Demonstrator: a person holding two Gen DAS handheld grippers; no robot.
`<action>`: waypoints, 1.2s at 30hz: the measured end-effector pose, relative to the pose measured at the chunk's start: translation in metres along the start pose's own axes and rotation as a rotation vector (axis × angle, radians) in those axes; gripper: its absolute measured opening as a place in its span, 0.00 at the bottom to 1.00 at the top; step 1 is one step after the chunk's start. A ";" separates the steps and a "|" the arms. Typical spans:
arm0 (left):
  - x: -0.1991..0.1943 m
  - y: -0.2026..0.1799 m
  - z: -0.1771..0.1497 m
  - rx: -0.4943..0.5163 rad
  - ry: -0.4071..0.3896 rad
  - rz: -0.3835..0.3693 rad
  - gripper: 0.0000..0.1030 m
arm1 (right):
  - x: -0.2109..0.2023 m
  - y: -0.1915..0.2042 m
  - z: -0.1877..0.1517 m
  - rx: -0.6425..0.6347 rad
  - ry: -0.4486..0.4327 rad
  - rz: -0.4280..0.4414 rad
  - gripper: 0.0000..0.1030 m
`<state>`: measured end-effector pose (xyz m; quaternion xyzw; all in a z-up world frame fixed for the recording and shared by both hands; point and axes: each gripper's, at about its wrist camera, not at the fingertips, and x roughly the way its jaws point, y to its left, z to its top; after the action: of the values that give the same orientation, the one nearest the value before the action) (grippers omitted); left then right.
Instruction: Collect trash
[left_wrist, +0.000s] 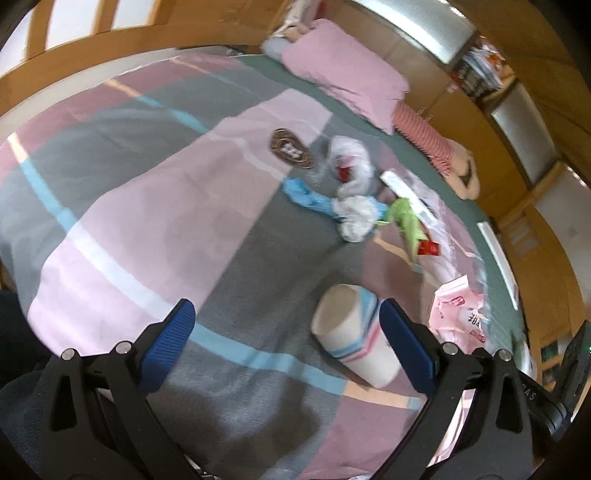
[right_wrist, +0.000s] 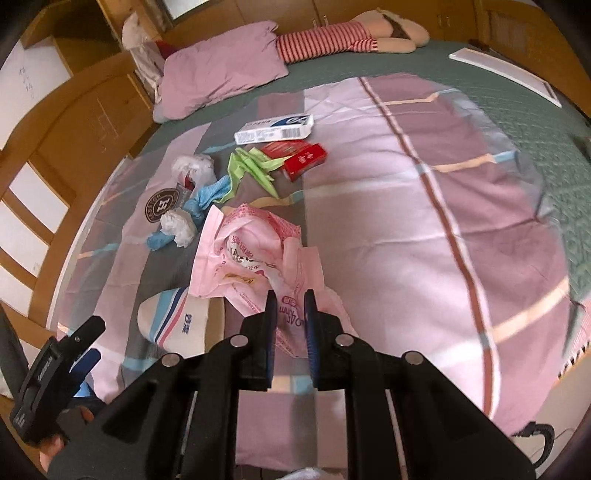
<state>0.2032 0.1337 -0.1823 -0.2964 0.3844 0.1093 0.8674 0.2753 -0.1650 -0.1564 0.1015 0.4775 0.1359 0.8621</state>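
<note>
right gripper (right_wrist: 290, 314) fingers pinching crumpled pink plastic bag (right_wrist: 251, 254) on patchwork bed quilt (right_wrist: 424, 206), likely as trash sack; left gripper (left_wrist: 288, 339) fingers spread beside tipped striped paper cup (left_wrist: 354, 332), ready to load.

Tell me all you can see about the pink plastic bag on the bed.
The pink plastic bag is thin, crumpled film, pale pink with red and dark printed text and a denser red-patterned part near its top. It lies open and rumpled on the patchwork bedcover, beside the lying paper cup. The right gripper is shut on its near edge, which is pinched between the blue pads. In the left wrist view it appears at the right, blurred.
</note>
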 end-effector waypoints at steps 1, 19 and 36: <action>0.000 -0.005 -0.002 0.022 0.009 -0.024 0.96 | -0.004 -0.003 -0.003 0.005 0.000 -0.007 0.15; 0.060 -0.089 -0.047 0.596 0.160 0.088 0.96 | -0.033 -0.060 -0.050 0.132 -0.001 -0.087 0.15; 0.059 -0.082 -0.045 0.532 0.194 0.000 0.45 | -0.012 -0.042 -0.063 0.116 0.034 -0.089 0.15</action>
<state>0.2505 0.0389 -0.2144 -0.0674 0.4809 -0.0243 0.8739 0.2213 -0.2062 -0.1925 0.1275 0.5031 0.0711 0.8518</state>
